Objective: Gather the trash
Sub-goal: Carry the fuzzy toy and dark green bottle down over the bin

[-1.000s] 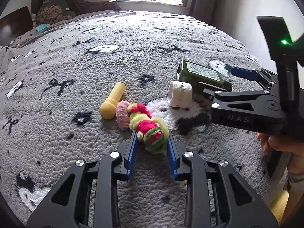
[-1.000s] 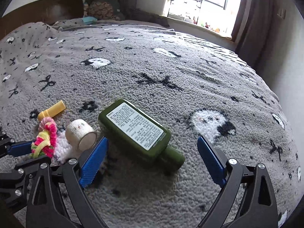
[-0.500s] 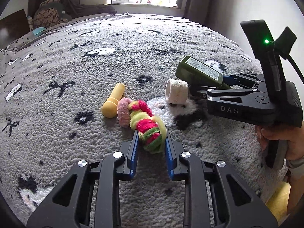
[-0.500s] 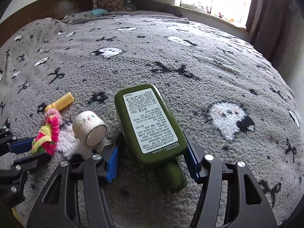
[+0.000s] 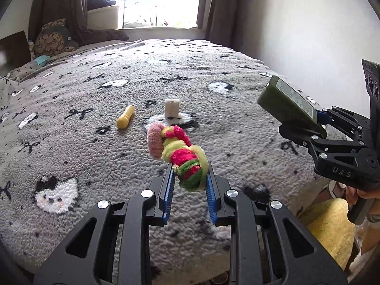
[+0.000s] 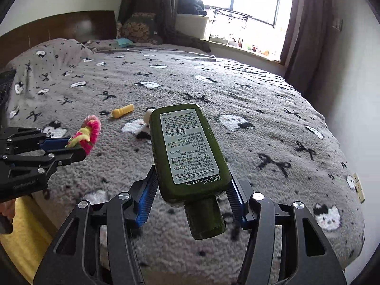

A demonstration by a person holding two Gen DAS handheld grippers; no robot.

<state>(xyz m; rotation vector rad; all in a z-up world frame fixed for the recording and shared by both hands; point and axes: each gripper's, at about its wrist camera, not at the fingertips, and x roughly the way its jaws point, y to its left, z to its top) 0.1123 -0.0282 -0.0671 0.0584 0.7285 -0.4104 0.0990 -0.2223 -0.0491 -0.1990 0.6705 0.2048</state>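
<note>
The green lotion bottle point(image 6: 190, 152) sits clamped in your right tongs point(image 6: 192, 185), gripped across its lower body near the cap. Its long axis runs straight along the tongs, cap toward you at 6 o'clock and flat base pointing away at 12. The jaws are closing on it, and it hangs clear of the bed.

The knot of fuzzy hair ties point(image 5: 178, 152) is pinched in your left tongs point(image 5: 188, 178), jaws nearly together on its green end. The pink loop sticks out past the tips toward 11 o'clock, also off the blanket.

Both hands are loaded, so the next move is likely a carry to wherever the trash goes; no bin shows in either view.

Two things remain on the bed point(image 5: 237, 142). In the left view the yellow tube point(image 5: 125, 120) lies at about 11 o'clock from your left tongs, its long axis running from 7 to 1. The small white roll point(image 5: 172, 107) stands just beside it at 12 o'clock. Both lie nearer your left hand; in the right view the roll point(image 6: 149, 116) is partly hidden behind the bottle's base.
</note>
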